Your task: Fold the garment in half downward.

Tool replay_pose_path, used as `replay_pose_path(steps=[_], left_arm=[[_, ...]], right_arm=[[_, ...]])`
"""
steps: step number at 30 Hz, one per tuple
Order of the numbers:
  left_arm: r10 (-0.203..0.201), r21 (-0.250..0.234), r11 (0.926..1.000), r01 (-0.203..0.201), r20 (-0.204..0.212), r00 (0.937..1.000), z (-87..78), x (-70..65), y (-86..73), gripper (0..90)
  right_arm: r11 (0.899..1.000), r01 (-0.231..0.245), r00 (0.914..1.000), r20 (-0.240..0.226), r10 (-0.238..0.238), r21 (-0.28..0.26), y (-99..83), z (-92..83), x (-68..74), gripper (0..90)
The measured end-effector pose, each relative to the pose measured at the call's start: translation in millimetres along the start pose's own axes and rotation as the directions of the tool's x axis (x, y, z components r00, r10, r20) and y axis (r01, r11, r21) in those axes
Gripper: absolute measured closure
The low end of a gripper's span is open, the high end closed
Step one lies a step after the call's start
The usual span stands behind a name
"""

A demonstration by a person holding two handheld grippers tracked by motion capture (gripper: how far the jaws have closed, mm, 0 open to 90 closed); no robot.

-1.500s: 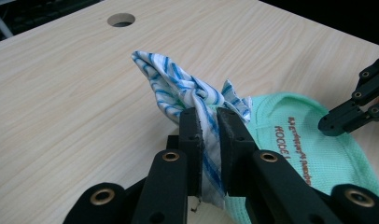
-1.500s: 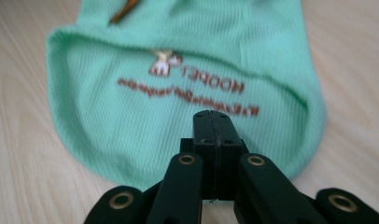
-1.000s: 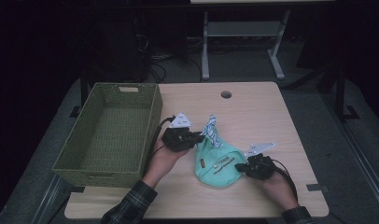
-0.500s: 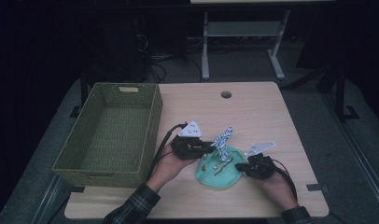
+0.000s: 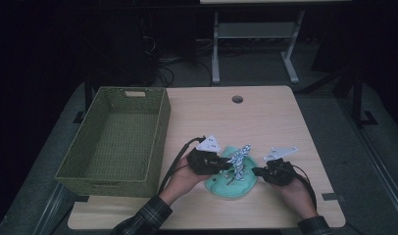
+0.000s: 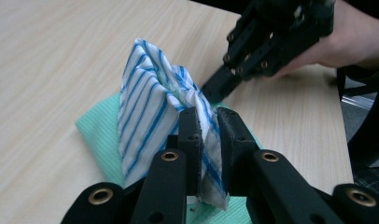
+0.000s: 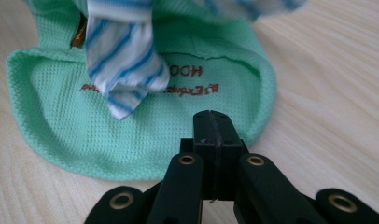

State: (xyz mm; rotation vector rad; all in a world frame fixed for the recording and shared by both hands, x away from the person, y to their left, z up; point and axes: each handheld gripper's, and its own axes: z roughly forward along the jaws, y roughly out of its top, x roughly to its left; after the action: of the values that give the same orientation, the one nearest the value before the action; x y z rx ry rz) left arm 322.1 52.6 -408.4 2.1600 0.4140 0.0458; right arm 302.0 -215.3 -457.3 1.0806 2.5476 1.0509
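Up close, a person seated at a pale wooden table (image 5: 265,117) works two hand-held tongs over a small heap of clothing near the front edge. The left gripper (image 6: 207,122) is clenched on a fold of white cloth with thin blue stripes (image 6: 148,102), and that fabric stands up between its jaws in a bunched, tent-like peak. Beneath it lies a mint green knitted garment (image 7: 131,126) with brown lettering, spread flat on the wood. The right gripper (image 7: 214,130) has its jaws pressed fully together at the near rim of the green piece, apparently nipping its edge, though the pinch itself is too small to confirm.

As for progress, the work looks to be in its early-to-middle part: the striped cloth is gripped and raised at one end, yet its lower end hangs onto the green garment, so the two are not fully parted. A woven olive-green rectangular basket (image 5: 138,93), sitting at the table's left, holds nothing, so any putting away lies ahead.

The striped cloth's long axis runs close to upright, leaning slightly, peak upward and loose tail down toward the green garment.
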Motion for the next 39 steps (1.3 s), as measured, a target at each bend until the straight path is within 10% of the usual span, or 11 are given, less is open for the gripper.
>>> replay_pose_path(steps=[16, 24, 39], left_arm=[[-0.049, -0.031, 0.9982, 0.051, 0.057, 0.9971, -6.7, 7.2, 7.1, 54.7], [-0.071, -0.007, 0.9974, 0.072, 0.037, 0.9968, 0.9, 26.0, 11.2, 82.0], [-0.09, 0.054, 0.9948, 0.086, 0.069, 0.9935, 31.4, 27.4, 10.8, 85.0]], right_arm=[[1.0, -0.019, 0.9998, 0.006, 0.019, -0.017, -2.2, -6.4, -6.3, 89.9], [0.999, -0.027, 0.9996, 0.005, 0.027, -0.018, -4.0, -9.2, -6.5, 89.9], [0.999, 0.003, 0.9983, -0.057, -0.006, -0.046, -3.3, -10.3, 9.3, 89.9]])
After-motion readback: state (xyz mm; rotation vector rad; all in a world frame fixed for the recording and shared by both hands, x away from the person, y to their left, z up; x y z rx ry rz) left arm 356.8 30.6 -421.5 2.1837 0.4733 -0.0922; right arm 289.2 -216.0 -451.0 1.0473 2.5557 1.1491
